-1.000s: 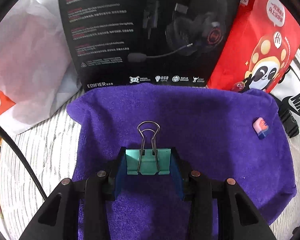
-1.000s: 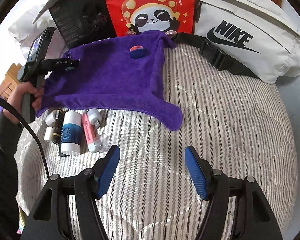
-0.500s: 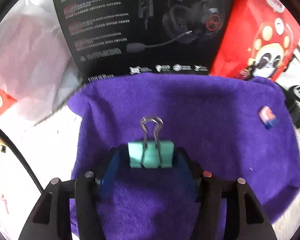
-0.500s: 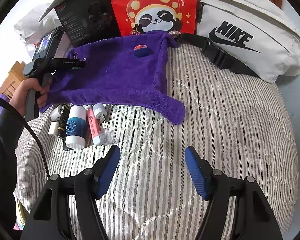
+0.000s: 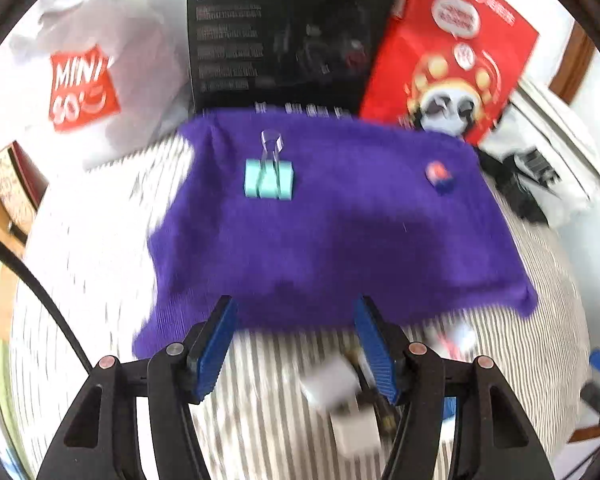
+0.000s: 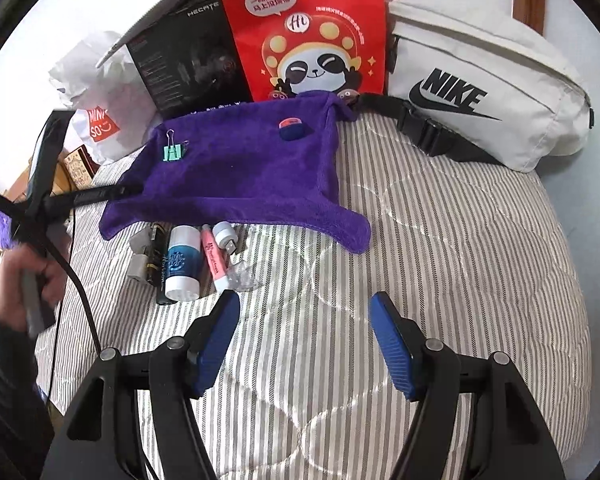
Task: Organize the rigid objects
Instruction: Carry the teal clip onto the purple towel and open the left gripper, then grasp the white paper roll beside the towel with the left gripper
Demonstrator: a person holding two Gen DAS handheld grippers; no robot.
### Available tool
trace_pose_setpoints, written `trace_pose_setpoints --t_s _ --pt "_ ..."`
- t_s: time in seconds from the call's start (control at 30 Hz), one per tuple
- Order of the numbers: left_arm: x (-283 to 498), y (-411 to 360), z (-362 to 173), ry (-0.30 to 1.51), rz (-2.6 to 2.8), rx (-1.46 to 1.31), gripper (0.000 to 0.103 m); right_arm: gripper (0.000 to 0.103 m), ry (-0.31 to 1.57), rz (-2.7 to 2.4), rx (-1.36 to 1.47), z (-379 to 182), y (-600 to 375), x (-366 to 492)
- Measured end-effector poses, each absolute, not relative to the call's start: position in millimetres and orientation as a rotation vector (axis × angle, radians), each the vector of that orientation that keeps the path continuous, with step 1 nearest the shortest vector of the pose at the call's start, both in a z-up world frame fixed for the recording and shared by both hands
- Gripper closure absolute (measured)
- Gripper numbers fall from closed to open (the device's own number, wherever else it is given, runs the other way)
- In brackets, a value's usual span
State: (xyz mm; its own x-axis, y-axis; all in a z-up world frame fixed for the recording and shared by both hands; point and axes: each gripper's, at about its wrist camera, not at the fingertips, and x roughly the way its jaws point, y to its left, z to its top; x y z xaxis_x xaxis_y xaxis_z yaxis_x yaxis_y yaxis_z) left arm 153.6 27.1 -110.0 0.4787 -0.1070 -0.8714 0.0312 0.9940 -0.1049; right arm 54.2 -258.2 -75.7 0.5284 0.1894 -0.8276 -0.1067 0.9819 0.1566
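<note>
A teal binder clip lies on the purple cloth near its far left corner; it also shows in the right wrist view. A small pink and blue object lies on the cloth's far right. My left gripper is open and empty, pulled back over the cloth's near edge. My right gripper is open and empty above the striped bedding. Several small items lie just in front of the cloth: a white and blue tube, a pink tube, a white USB plug and a black stick.
A black headset box, a red panda bag and a white Nike bag stand behind the cloth. A white Miniso bag lies at the far left. The striped bedding stretches to the right.
My left gripper opened and let go of the binder clip, which now lies on the cloth. The gripper then pulled back toward the cloth's near edge. My right gripper shifted only slightly.
</note>
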Motion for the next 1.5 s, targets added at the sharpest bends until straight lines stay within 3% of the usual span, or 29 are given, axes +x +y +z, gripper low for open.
trace_pose_setpoints --t_s 0.4,0.9,1.0,1.07,1.17,1.5 --pt "150 28 -143 1.178 -0.113 -0.174 0.042 0.036 0.999 0.201 0.049 -76 -238 30" --pt "143 35 -147 1.166 -0.103 -0.006 0.042 0.036 1.053 0.235 0.051 -100 -236 36" --pt "141 32 -149 1.157 -0.120 0.040 0.044 0.036 1.067 0.236 0.054 -105 -236 39" --pt "139 28 -150 1.153 -0.124 0.079 0.059 0.036 1.082 0.235 0.050 -110 -235 42" --pt "136 28 -152 1.132 -0.130 0.125 0.069 0.036 1.090 0.232 0.043 -113 -236 43" --pt "121 38 -153 1.090 -0.137 0.126 0.070 0.036 1.107 0.241 0.048 -123 -234 48"
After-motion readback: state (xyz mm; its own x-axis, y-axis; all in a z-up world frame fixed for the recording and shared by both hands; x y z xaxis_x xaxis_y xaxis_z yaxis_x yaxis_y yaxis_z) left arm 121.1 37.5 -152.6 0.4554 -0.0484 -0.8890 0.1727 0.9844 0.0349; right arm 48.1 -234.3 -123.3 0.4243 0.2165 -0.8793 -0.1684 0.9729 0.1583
